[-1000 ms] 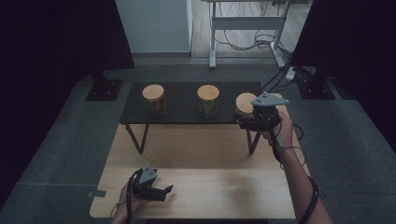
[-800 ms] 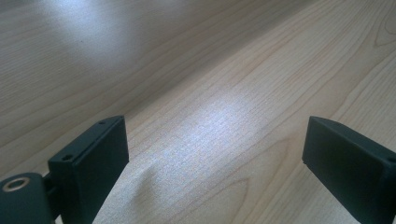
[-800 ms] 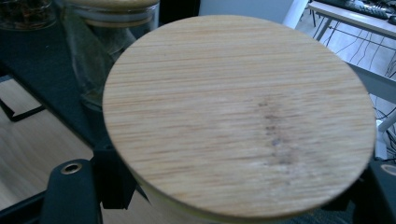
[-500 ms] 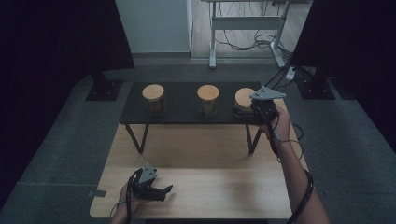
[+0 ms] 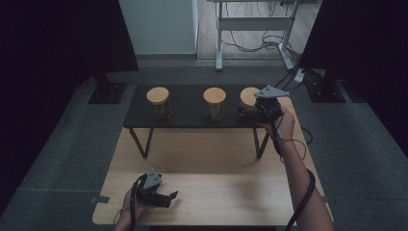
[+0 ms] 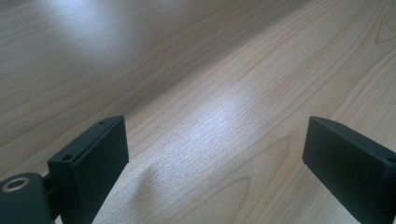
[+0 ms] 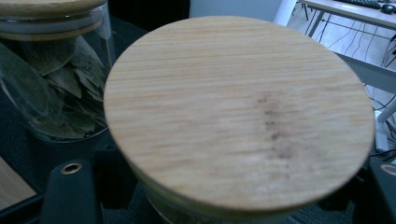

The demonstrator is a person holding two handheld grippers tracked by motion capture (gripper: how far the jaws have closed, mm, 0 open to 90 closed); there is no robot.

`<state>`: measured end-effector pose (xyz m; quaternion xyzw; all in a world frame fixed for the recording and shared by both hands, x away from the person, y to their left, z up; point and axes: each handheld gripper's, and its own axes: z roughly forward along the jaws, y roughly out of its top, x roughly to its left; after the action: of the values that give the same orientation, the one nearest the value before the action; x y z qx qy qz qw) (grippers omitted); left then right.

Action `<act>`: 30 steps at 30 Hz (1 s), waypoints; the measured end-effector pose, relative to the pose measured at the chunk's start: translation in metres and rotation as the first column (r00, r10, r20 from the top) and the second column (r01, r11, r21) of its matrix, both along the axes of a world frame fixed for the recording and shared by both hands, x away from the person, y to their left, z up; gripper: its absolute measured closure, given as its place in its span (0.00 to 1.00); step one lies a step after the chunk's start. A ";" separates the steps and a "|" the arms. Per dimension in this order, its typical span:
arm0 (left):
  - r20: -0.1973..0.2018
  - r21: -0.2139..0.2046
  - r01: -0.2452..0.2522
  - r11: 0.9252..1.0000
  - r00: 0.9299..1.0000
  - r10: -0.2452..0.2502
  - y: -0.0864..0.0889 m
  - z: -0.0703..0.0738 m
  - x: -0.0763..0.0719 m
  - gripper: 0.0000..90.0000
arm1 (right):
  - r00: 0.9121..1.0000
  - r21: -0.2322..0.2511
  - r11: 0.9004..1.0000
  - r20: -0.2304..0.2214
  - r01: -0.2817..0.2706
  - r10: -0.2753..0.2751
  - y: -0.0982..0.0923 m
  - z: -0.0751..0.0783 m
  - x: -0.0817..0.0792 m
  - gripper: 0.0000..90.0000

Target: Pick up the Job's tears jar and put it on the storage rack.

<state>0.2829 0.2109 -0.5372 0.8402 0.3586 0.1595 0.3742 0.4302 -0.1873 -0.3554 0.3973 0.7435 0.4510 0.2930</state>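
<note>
Glass jar with wooden lid [image 7: 238, 112], rightmost of three on the black shelf [image 5: 187, 118]: right hand-held gripper [image 5: 257, 109] clenched around its body; lift straight, level, clear of middle jar [image 5: 214, 103]; left hand-held gripper [image 5: 161, 198] released on desk [image 5: 216, 192]

Three lidded jars are being kept in a row on the raised shelf [image 5: 187, 118]: left jar [image 5: 158, 102], middle jar [image 5: 214, 102], right jar [image 5: 249, 100]. The shelf is being supported on the wooden table [image 5: 216, 192].
</note>
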 end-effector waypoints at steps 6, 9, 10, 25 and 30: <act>0.000 0.003 0.003 1.000 1.000 -0.003 0.000 0.000 0.000 0.07 | 1.000 0.018 1.000 -0.003 0.024 -0.024 -0.002 -0.003 0.003 0.25; -0.002 0.006 0.005 1.000 1.000 -0.005 -0.001 0.000 0.000 0.07 | 1.000 0.028 0.999 -0.006 0.028 -0.028 -0.004 -0.004 0.003 0.24; -0.002 0.006 0.005 1.000 1.000 -0.005 -0.001 0.000 0.000 0.07 | 1.000 0.028 0.999 -0.006 0.028 -0.028 -0.004 -0.004 0.003 0.24; -0.004 0.009 0.006 1.000 1.000 -0.006 -0.001 -0.001 0.000 0.07 | 0.999 0.015 0.999 0.000 0.040 -0.040 -0.002 -0.004 0.002 0.24; -0.003 0.007 0.005 1.000 1.000 -0.005 -0.001 -0.001 0.000 0.07 | 0.998 -0.003 0.999 0.018 0.054 -0.054 -0.001 -0.004 -0.001 0.20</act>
<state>0.2826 0.2101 -0.5377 0.8427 0.3566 0.1585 0.3708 0.4296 -0.1882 -0.3599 0.4126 0.7307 0.4451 0.3126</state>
